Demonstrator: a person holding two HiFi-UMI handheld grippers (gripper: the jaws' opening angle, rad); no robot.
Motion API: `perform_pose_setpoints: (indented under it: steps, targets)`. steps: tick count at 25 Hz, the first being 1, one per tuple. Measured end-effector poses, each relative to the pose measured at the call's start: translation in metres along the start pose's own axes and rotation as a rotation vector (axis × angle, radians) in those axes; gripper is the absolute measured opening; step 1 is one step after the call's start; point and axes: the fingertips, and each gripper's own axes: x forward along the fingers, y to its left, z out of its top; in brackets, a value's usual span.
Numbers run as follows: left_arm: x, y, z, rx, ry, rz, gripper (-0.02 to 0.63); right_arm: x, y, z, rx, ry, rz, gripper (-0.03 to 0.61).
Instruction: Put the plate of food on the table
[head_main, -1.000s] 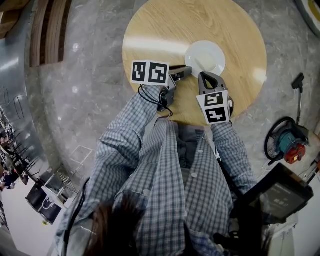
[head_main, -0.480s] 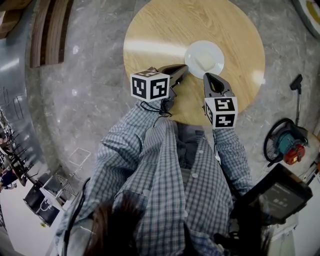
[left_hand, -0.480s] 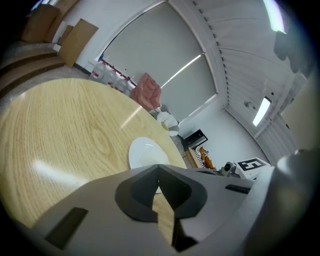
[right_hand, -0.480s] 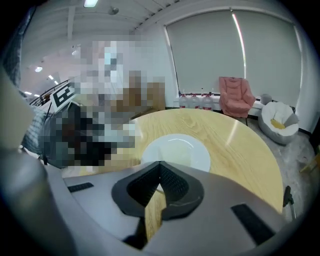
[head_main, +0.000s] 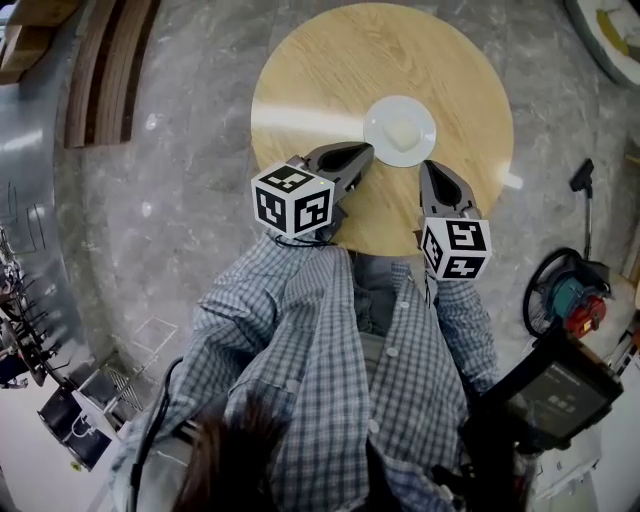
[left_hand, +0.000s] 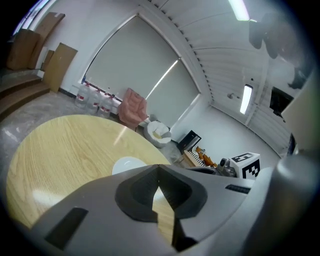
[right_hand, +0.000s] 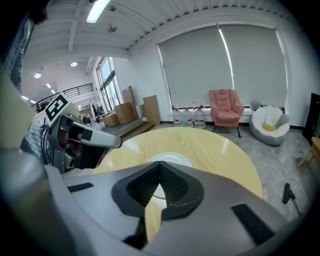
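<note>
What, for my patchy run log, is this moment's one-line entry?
plate: on table | left gripper: shut, empty | right gripper: shut, empty | task: plate set down

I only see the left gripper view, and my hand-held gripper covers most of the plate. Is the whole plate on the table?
Observer: Yes. The head view shows the white plate lying whole on the round wooden table, well inside its edge.
Operator: Is there food on it?
Observer: A pale piece of food sits near its middle. It is too small to tell what it is.
Operator: What's the other gripper doing?
Observer: The right hand-held gripper has its jaws shut with nothing between them. In its own view the plate lies beyond its tips.
</note>
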Motion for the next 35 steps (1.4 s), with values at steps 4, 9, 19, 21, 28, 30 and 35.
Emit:
perform_pose_setpoints:
  steps: [4, 9, 19, 21, 28, 30, 35]
  targets:
    - [-0.041, -0.051, 0.013, 0.063, -0.026, 0.001, 0.008, -0.057, 0.020, 0.026, 0.010, -0.072, 0.001, 0.005]
    - [-0.047, -0.065, 0.034, 0.168, -0.058, 0.001, 0.008, -0.066, 0.018, 0.063, -0.013, -0.169, -0.005, 0.005]
    - [-0.066, -0.099, 0.077, 0.212, -0.192, -0.067, 0.008, -0.097, 0.023, 0.124, -0.027, -0.337, -0.008, 0.005]
    - [-0.070, -0.103, 0.087, 0.220, -0.219, -0.074, 0.008, -0.101, 0.022, 0.136, -0.042, -0.364, -0.014, 0.005]
    - [-0.084, -0.118, 0.122, 0.335, -0.292, -0.056, 0.008, -0.118, 0.024, 0.174, -0.047, -0.477, -0.015, 0.005]
    - [-0.086, -0.120, 0.131, 0.358, -0.315, -0.051, 0.008, -0.118, 0.028, 0.185, -0.059, -0.503, -0.005, 0.005]
    - [-0.093, -0.126, 0.141, 0.401, -0.348, -0.038, 0.008, -0.126, 0.051, 0.199, -0.123, -0.540, 0.043, 0.005]
